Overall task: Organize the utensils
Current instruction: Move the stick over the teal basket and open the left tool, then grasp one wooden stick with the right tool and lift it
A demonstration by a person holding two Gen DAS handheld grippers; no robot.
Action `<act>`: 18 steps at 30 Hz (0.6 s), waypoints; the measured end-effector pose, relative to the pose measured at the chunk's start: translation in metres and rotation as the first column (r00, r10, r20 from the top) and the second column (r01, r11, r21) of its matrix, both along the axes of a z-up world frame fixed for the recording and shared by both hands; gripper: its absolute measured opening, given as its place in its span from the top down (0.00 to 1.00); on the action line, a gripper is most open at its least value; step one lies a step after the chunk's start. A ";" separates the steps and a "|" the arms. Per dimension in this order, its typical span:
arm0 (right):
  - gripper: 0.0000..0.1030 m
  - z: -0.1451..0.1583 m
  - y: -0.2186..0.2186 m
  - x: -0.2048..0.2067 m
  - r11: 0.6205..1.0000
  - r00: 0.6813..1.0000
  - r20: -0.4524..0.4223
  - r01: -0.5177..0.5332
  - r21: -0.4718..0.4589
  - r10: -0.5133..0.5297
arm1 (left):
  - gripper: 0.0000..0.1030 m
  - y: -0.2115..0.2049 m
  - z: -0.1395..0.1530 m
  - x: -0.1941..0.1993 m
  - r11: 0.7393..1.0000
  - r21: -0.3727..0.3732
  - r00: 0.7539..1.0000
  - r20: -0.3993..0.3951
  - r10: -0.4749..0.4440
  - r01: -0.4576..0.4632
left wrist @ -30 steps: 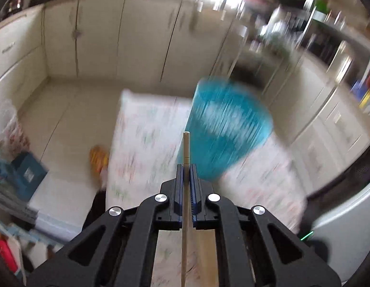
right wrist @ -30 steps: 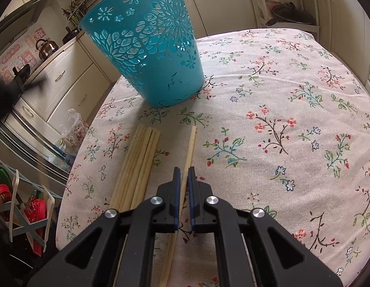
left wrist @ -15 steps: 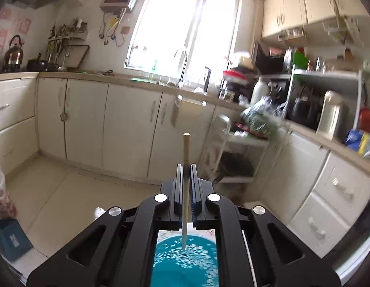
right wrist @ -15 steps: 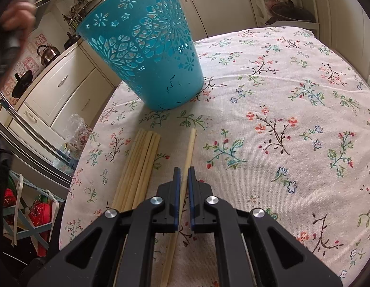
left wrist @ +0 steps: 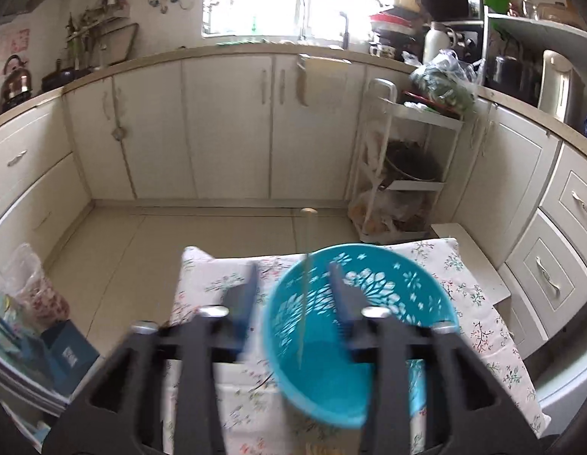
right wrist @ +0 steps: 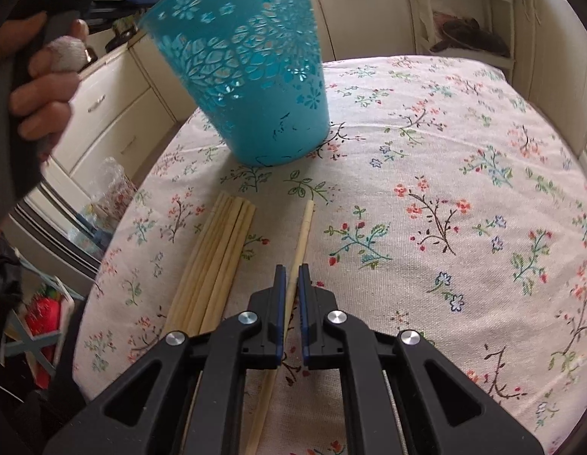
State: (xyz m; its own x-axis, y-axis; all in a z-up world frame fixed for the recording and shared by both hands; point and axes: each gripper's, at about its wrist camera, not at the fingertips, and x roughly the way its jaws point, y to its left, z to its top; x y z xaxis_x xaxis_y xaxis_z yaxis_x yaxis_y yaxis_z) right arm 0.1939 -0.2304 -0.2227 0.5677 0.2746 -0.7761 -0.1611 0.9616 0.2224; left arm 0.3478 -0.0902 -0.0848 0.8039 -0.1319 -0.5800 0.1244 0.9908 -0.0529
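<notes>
A teal perforated basket (left wrist: 363,335) stands on the floral tablecloth (right wrist: 445,189); it also shows in the right wrist view (right wrist: 248,64). My left gripper (left wrist: 293,284) is open above its mouth. A blurred wooden chopstick (left wrist: 306,276) hangs free between the fingers, pointing down into the basket. My right gripper (right wrist: 289,276) sits low over the table, its jaws closed around a single chopstick (right wrist: 302,233) lying on the cloth. A bundle of several chopsticks (right wrist: 213,261) lies just left of it.
The table is small, with its edges close on the left and far sides. Kitchen cabinets (left wrist: 225,121) and a white shelf rack (left wrist: 403,159) stand beyond it. The person's left hand (right wrist: 43,76) holds the other gripper above the basket.
My left gripper tilted down over the basket and opened, letting go of its chopstick, which now drops into the basket. My right gripper stayed on the single chopstick.
</notes>
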 end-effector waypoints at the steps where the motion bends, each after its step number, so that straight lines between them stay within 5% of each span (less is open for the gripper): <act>1: 0.93 0.000 0.001 0.000 1.000 1.000 0.006 -0.005 -0.016 0.005 | 0.47 0.005 0.001 -0.008 1.000 -0.007 1.000 0.006 0.010 -0.010; 4: 0.94 0.001 -0.002 -0.001 1.000 1.000 0.001 -0.003 0.000 0.003 | 0.41 0.027 0.005 -0.032 0.999 -0.042 1.000 -0.005 0.029 -0.029; 8: 0.95 0.009 -0.020 -0.007 0.990 1.000 -0.015 0.027 0.137 -0.026 | 0.35 0.065 -0.001 -0.069 0.992 -0.107 0.997 -0.042 0.066 -0.071; 13: 0.95 0.063 -0.048 -0.023 0.947 0.991 0.106 0.044 0.318 -0.082 | 0.33 0.103 -0.026 -0.105 0.985 -0.129 0.989 -0.113 0.098 -0.112; 18: 0.96 0.131 -0.052 -0.016 0.914 0.958 0.271 -0.024 0.404 -0.095 | 0.33 0.125 -0.054 -0.127 0.980 -0.145 0.975 -0.196 0.108 -0.138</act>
State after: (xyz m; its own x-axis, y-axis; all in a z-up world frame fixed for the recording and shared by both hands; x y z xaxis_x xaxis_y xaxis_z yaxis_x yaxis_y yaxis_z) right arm 0.1774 -0.2825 -0.0918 0.7592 0.5027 -0.4135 -0.2406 0.8070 0.5394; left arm 0.2203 0.0346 -0.1384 0.6997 -0.1398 -0.7007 -0.0244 0.9754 -0.2190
